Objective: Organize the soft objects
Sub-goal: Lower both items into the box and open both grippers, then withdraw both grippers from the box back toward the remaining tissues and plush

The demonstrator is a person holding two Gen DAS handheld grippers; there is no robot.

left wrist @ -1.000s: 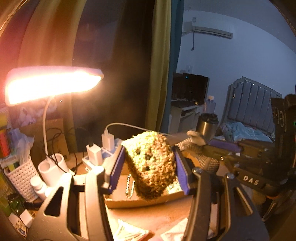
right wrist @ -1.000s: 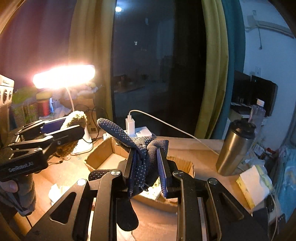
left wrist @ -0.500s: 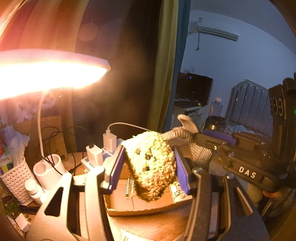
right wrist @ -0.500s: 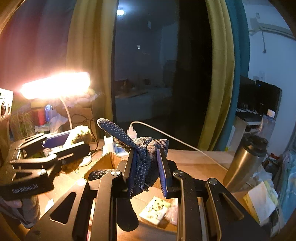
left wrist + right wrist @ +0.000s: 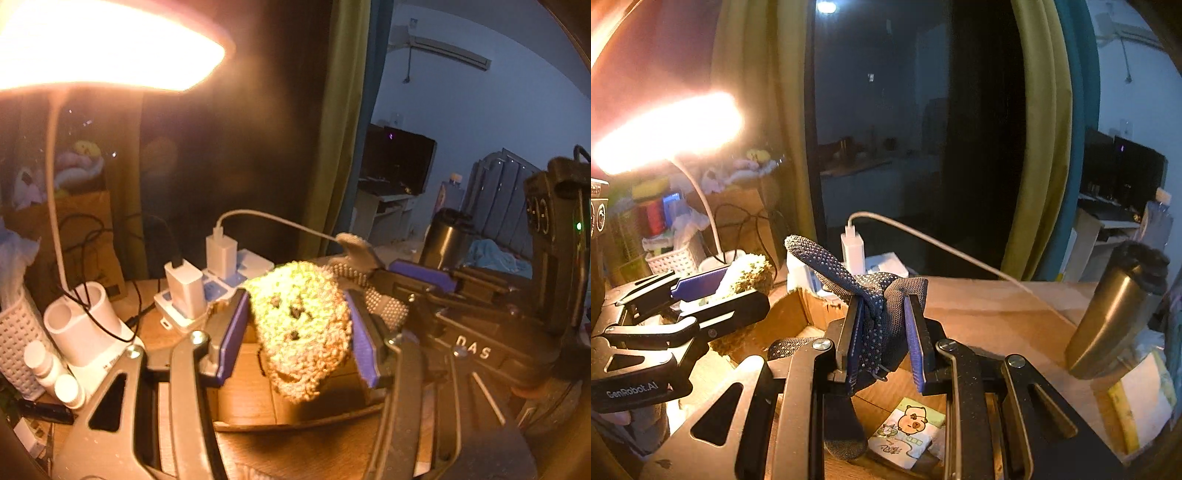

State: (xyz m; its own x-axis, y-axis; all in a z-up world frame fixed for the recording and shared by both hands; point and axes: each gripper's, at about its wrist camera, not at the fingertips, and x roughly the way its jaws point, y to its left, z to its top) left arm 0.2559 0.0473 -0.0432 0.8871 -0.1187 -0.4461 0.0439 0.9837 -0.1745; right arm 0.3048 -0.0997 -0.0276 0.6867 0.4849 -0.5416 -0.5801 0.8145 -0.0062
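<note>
Cardboard box (image 5: 255,398) waits at six o'clock beneath my left gripper (image 5: 297,328), clenched on the woolly sponge (image 5: 301,328) (right gripper (image 5: 884,332) pinches the dotted glove (image 5: 875,306)), so I'd lower both before letting go.

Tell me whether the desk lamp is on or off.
On. The desk lamp head glows bright orange-white in both wrist views and throws warm light over the fuzzy sponge and the cardboard box below it.

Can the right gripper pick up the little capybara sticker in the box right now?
Probably not. The right gripper is already shut on the dotted glove, so its fingers are full. The capybara sticker lies just below in the cardboard box, nothing covering it.
</note>
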